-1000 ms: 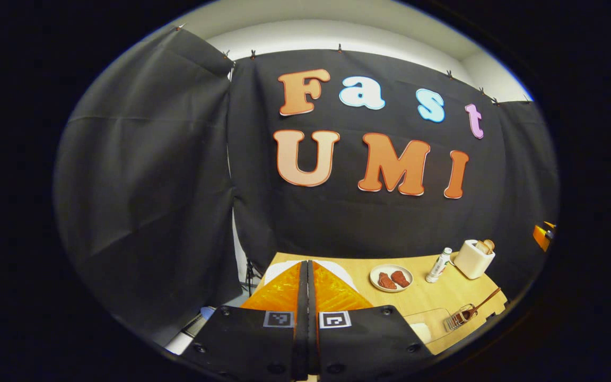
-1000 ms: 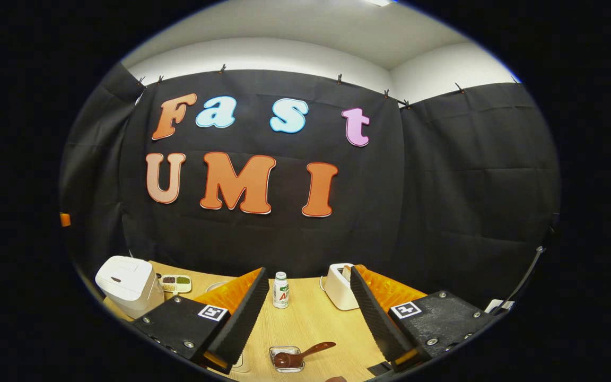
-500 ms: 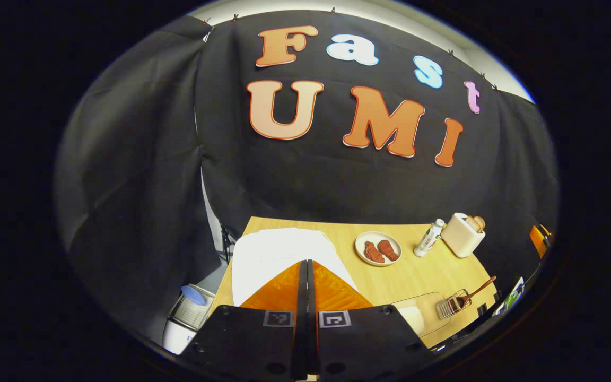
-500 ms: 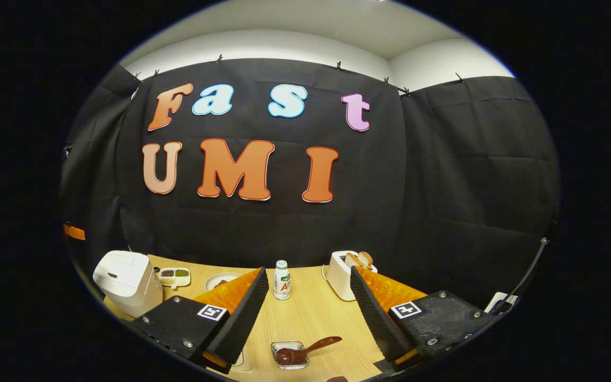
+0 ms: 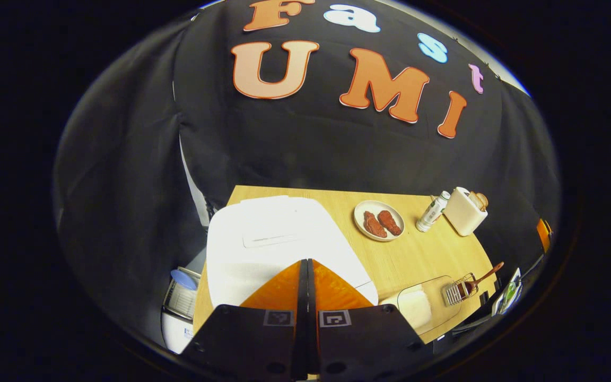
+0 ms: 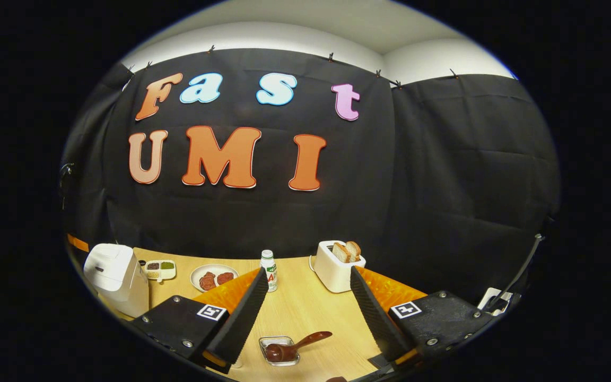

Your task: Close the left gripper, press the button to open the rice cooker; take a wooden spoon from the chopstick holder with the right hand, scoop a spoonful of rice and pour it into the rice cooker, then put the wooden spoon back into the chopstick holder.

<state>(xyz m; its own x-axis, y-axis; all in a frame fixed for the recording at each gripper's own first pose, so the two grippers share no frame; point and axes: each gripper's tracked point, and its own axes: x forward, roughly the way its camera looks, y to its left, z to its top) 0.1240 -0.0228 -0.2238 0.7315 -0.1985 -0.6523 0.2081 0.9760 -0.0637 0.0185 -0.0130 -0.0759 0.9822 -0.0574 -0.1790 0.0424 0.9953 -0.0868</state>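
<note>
The cooker (image 5: pixel 279 239) is sitting at the left end of the table (image 5: pixel 417 254), near the back edge. Its lid is down. It looks big, hard and heavy, so it is probably not going to slide when something pushes on it. The button is hidden behind the fingers, so its exact spot cannot be told. It likely needs one firm, straight push.

The left gripper (image 5: pixel 306 276) is hanging over the front of the cooker and pointing down at the lid. Its two fingers are pressed flat together with nothing between them. That makes one blunt tip, good for pushing.

The spoon (image 6: pixel 295 347) is lying in the holder (image 6: pixel 279 351), close to the front edge of the table. Its bowl is down inside and its handle is sticking out, up and to the right. It looks light, stiff and smooth, so it could slip. The free part of the handle seems the best place to pinch it.

The right gripper (image 6: pixel 305 313) is waiting above the front of the table, pointing toward the back edge. Its fingers are spread wide and holding nothing. The spoon is showing low between them, not touching.

A clear box with white rice (image 5: pixel 417 313) is sitting beside the holder, at the front edge.
</note>
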